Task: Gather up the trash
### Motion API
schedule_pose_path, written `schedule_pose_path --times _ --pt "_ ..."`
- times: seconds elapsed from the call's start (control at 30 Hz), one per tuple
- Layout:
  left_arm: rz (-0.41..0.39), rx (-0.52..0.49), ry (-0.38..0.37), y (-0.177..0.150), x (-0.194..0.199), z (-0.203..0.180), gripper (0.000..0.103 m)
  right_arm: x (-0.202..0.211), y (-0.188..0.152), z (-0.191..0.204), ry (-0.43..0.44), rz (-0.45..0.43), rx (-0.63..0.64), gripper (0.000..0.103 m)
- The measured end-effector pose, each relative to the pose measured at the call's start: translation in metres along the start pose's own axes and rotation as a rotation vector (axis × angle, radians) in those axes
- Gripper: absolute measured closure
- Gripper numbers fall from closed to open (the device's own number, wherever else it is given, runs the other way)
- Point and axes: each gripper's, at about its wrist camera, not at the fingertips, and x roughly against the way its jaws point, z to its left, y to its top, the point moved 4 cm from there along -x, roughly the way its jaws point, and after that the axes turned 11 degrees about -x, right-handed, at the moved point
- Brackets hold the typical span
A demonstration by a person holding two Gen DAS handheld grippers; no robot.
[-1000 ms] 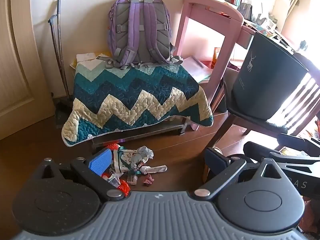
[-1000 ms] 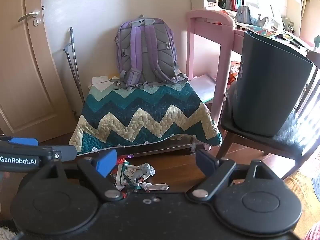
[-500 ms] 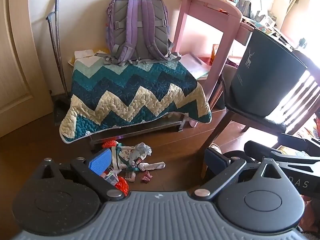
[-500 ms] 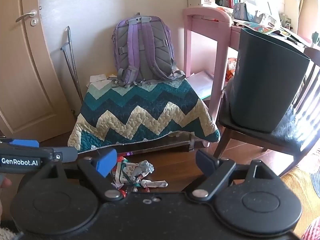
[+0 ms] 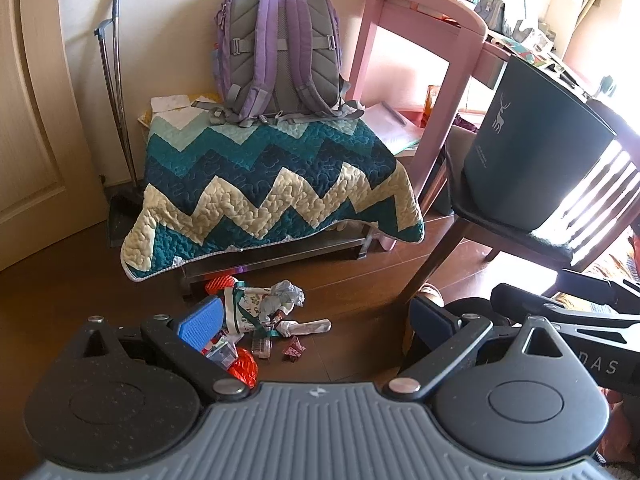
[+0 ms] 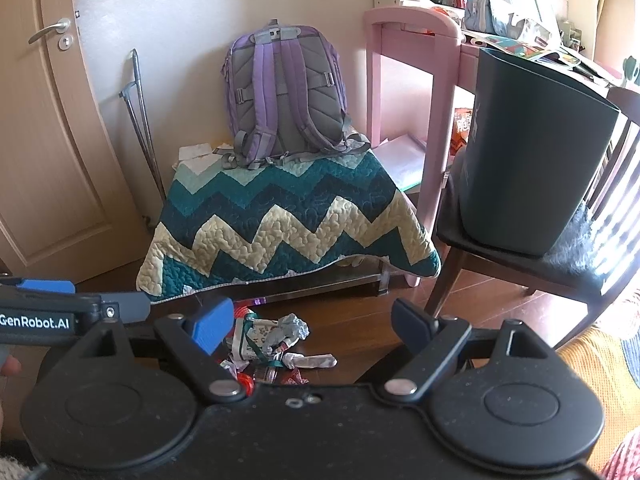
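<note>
A pile of trash (image 5: 264, 316) lies on the dark wood floor in front of the quilt: crumpled paper, wrappers and red scraps. It also shows in the right wrist view (image 6: 276, 340). A dark bin (image 5: 536, 152) stands on a wooden chair at the right; it also shows in the right wrist view (image 6: 532, 152). My left gripper (image 5: 316, 324) is open and empty, held above the floor just short of the pile. My right gripper (image 6: 312, 326) is open and empty, also facing the pile.
A zigzag quilt (image 5: 264, 184) covers a low bench, with a purple backpack (image 5: 276, 48) on it. A pink desk (image 5: 420, 40) stands behind the wooden chair (image 5: 520, 232). A door (image 6: 44, 128) is at the left, a dustpan handle (image 5: 116, 92) by the wall.
Both grippers have drifted slightly back and up, so the room sits a little lower in both views. Both stay open and empty. The trash has not moved.
</note>
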Motion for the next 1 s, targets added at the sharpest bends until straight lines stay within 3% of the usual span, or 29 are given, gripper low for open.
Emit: schedule_pose_path --times 1.0 --pt "0.008 0.035 -0.024 -0.011 -0.007 0.0 0.003 -0.008 -0.001 0.0 -0.003 0.02 -0.001 0.017"
